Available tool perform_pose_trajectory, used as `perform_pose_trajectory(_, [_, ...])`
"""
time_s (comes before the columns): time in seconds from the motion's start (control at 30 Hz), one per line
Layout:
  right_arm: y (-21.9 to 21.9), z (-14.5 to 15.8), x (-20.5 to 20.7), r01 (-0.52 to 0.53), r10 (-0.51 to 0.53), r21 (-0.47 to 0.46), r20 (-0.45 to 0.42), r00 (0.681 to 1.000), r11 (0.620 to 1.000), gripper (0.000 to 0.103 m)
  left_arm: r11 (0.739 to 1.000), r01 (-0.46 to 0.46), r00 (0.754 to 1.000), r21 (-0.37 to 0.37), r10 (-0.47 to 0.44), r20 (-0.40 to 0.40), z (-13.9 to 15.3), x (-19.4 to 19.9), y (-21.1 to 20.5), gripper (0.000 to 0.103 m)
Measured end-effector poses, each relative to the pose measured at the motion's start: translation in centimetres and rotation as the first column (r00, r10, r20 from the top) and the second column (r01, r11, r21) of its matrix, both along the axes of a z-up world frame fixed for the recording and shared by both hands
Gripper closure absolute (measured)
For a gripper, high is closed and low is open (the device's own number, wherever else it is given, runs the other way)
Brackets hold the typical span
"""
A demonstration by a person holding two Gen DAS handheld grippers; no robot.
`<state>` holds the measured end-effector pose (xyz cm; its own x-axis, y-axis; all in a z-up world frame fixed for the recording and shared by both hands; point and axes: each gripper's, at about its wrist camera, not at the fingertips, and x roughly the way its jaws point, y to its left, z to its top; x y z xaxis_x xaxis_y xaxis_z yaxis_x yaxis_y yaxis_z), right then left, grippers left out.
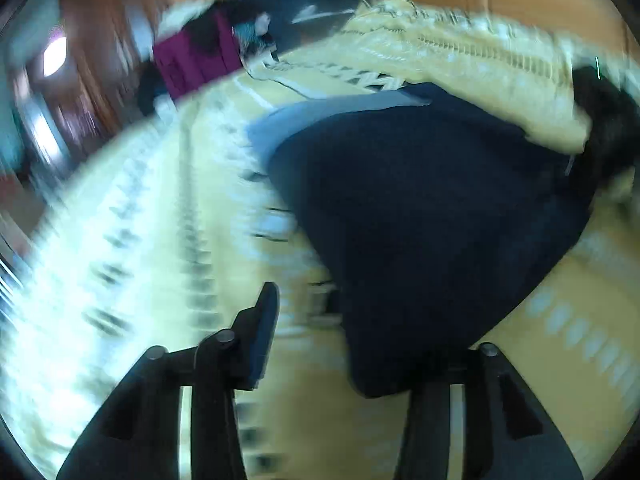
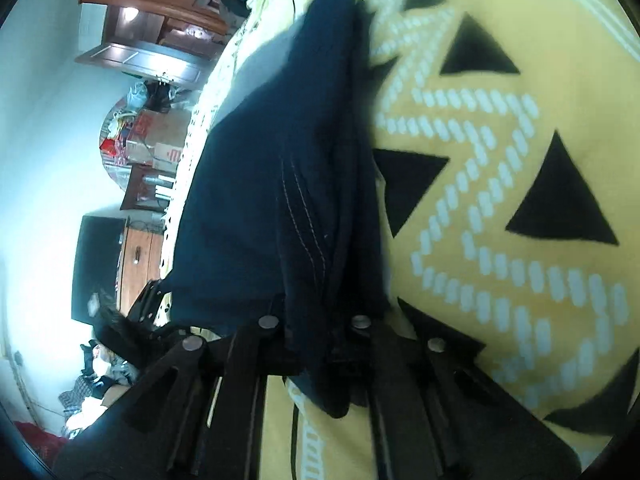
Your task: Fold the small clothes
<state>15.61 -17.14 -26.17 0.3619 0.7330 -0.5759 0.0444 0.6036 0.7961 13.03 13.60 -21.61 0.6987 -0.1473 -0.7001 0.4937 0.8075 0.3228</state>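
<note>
A navy garment [image 1: 420, 208] lies spread on a yellow patterned blanket [image 1: 120, 240] in the blurred left wrist view. My left gripper [image 1: 344, 320] stands open: its left finger [image 1: 260, 328] is clear of the cloth, while the garment's near corner drapes over the right finger and hides it. In the right wrist view the same navy garment [image 2: 280, 168] hangs bunched, with white stitching showing. My right gripper [image 2: 316, 320] is shut on its gathered edge, and the cloth covers the fingertips. The blanket [image 2: 500, 152] with black triangles fills the right side.
A heap of other clothes [image 1: 192, 60], magenta and dark, sits at the blanket's far end. Beyond the bed edge stand wooden cabinets [image 2: 152, 20], a black screen [image 2: 98, 264], boxes [image 2: 148, 136] and scattered clothing on the floor [image 2: 100, 368].
</note>
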Motion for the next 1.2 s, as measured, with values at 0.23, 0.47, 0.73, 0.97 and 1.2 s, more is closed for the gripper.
perform_pose_trajectory(0.23, [0.5, -0.6, 0.4, 0.01, -0.01, 0.013, -0.007, 1.0, 1.0, 0.1, 0.996, 0.048, 0.989, -0.073, -0.058, -0.136, -1.5, 1.3, 1.7, 0.042])
perform_pose_trajectory(0.47, [1.7, -0.2, 0.6, 0.027, -0.027, 0.013, 0.008, 1.0, 1.0, 0.099, 0.936, 0.048, 0.979, -0.349, -0.112, -0.168, 5.3, -3.0, 6.2, 0.048])
perform_pose_trajectory(0.73, [-0.6, -1.6, -1.1, 0.031, -0.032, 0.029, 0.011, 0.999, 0.999, 0.1, 0.967, 0.222, 0.95, -0.121, -0.243, -0.194, 1.6, 3.0, -1.7, 0.048])
perform_pose_trajectory(0.97, [-0.9, -1.6, -1.4, 0.036, -0.036, 0.023, 0.023, 0.999, 0.999, 0.1, 0.948, 0.146, 0.961, -0.281, -0.204, -0.188, 2.9, 4.6, 0.2, 0.047])
perform_pose_trajectory(1.2, [-0.9, -1.9, -1.7, 0.036, -0.037, 0.035, 0.029, 0.999, 0.999, 0.1, 0.971, 0.096, 0.976, -0.219, -0.135, -0.171, 1.7, 14.3, -3.7, 0.036])
